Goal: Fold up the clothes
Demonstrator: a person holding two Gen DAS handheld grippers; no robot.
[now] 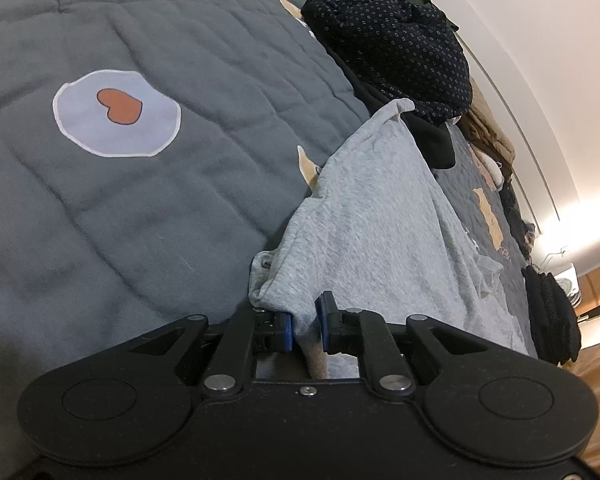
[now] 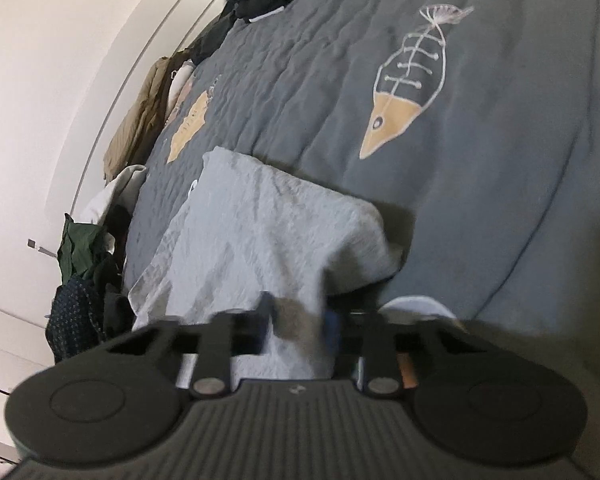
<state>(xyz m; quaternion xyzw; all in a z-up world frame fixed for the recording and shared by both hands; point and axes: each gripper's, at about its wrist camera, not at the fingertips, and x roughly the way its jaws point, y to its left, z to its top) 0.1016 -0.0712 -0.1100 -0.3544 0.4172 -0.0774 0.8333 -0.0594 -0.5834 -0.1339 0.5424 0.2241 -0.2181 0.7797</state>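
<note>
A light grey garment (image 1: 372,216) lies crumpled on a dark grey quilt (image 1: 120,220) with printed patches. In the left wrist view my left gripper (image 1: 306,326) is shut on a bunched edge of the garment, and the cloth is pinched between its blue pads (image 1: 287,330). In the right wrist view the same grey garment (image 2: 260,232) lies half folded, its near edge running up between the fingers. My right gripper (image 2: 299,320) is blurred, and a fold of grey cloth fills the narrow gap between its pads (image 2: 266,312).
A heap of dark dotted clothes (image 1: 396,48) sits beyond the garment by the white wall. More clothes line the wall side of the bed: a khaki piece (image 2: 140,120), a green one (image 2: 80,252) and a dotted one (image 2: 74,320). Wooden floor (image 1: 596,360) shows past the bed edge.
</note>
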